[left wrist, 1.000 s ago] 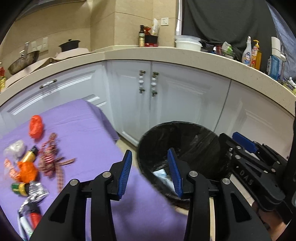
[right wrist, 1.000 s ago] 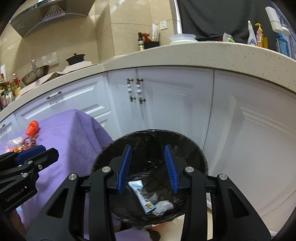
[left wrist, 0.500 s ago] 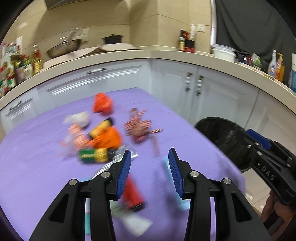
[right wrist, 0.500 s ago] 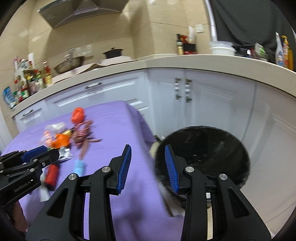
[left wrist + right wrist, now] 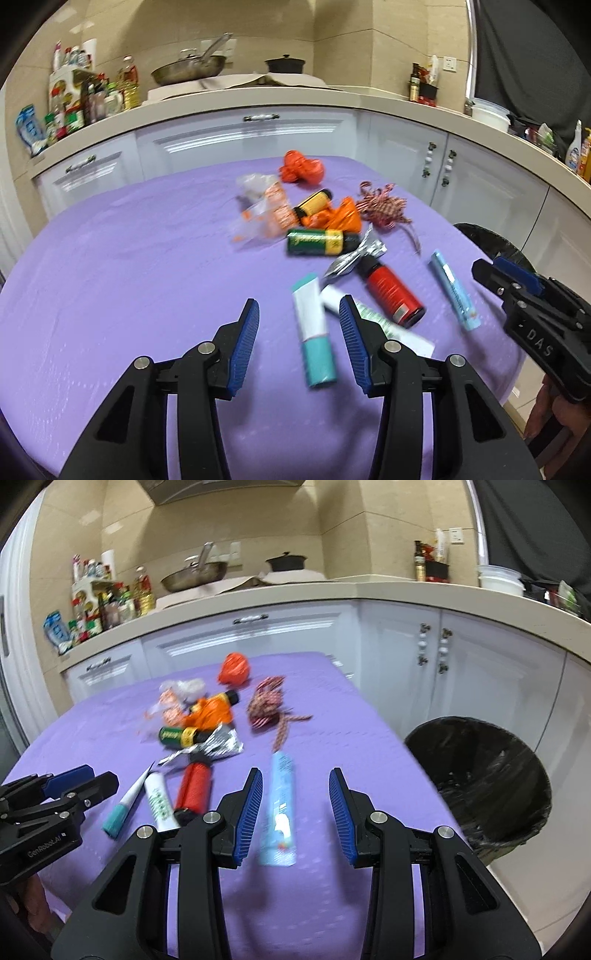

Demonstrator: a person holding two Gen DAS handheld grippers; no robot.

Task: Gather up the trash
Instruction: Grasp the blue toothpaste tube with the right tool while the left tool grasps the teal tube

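Hovering over the purple tablecloth (image 5: 129,266), both grippers are carrying nothing and standing apart. The left gripper (image 5: 299,325) has just been opening its jaws, and the teal-capped white tube (image 5: 313,326) is lying on the cloth beneath the gap, not pinched. The right gripper (image 5: 295,797) is framing the pale blue tube (image 5: 279,808) the same way, its blue pads clear of it on both sides.

Both tubes are looking light, soft-walled and glossy, so they are probably going to squash and slide under a hard pinch. Taking them across the narrow width near the middle of the body, with the pads square to the long axis, is seeming the safest hold; the stiff cap end of the teal-capped tube is a firmer alternative.

Lying close by are a second white tube with green print (image 5: 159,802), a red cylinder (image 5: 391,291) that is likely rigid and apt to roll, a green and yellow can (image 5: 319,242), crinkled silver foil (image 5: 218,744), orange wrappers (image 5: 334,218) and a red-and-white cord (image 5: 267,707), all limp or slippery in their own ways. The black-lined bin (image 5: 491,775) is standing off the table's right edge, beside the white cabinets (image 5: 461,672).
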